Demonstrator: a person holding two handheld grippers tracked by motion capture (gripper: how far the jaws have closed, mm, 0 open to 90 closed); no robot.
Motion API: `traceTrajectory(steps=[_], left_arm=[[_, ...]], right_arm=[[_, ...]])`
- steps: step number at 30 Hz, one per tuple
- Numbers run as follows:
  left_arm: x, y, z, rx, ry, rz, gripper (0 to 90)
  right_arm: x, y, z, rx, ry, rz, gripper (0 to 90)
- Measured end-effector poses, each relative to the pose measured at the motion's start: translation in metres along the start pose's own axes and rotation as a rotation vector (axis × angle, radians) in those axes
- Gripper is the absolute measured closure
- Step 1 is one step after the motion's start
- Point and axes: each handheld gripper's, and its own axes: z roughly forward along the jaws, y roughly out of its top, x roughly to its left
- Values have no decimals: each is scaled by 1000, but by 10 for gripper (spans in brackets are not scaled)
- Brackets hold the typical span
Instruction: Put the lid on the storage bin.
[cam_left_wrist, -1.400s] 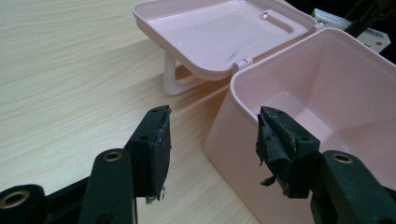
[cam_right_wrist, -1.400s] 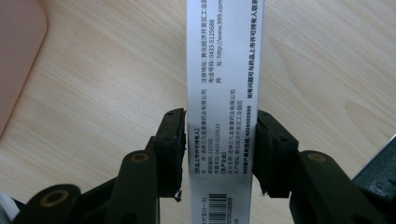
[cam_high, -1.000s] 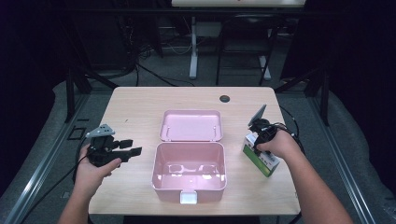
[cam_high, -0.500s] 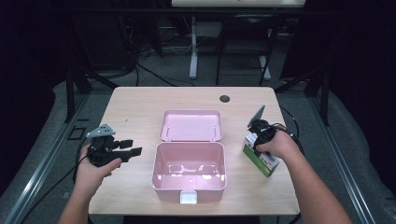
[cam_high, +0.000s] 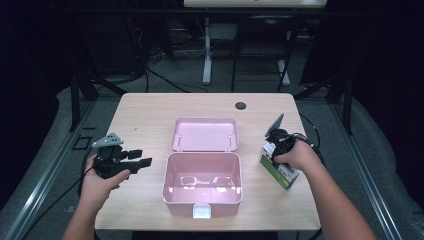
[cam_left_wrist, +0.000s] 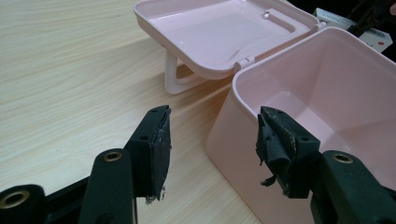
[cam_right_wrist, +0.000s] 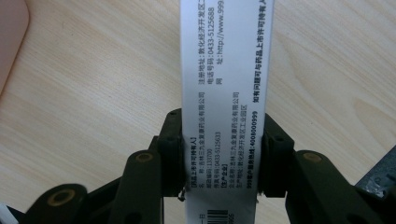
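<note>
- Presently, my right gripper (cam_right_wrist: 218, 154) has its fingers clamped on the white-and-green printed carton (cam_high: 280, 167), standing on the wooden counter (cam_high: 145, 120) right of the open pink plastic box (cam_high: 202, 182).
- My left gripper (cam_left_wrist: 212, 149) gapes wide, empty, just beside that box's left wall.

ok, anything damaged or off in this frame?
Yes: the left gripper has worn pads, the rubber torn and peeling at the edges. Otherwise fine: the pink box sits open and empty, and the right gripper clamps the white carton squarely.
</note>
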Motion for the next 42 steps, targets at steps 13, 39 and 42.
traceTrajectory(steps=[13,39,42], left_arm=[[1,0,0,2,2,-2,446],[2,-1,-1,-6,3,-12,445],[2,-1,-1,-7,3,-12,446]], right_arm=[[1,1,-1,8,-3,1,612],[18,0,-43,-26,-7,-77,613],[19,0,-47,-22,-9,-85,613]])
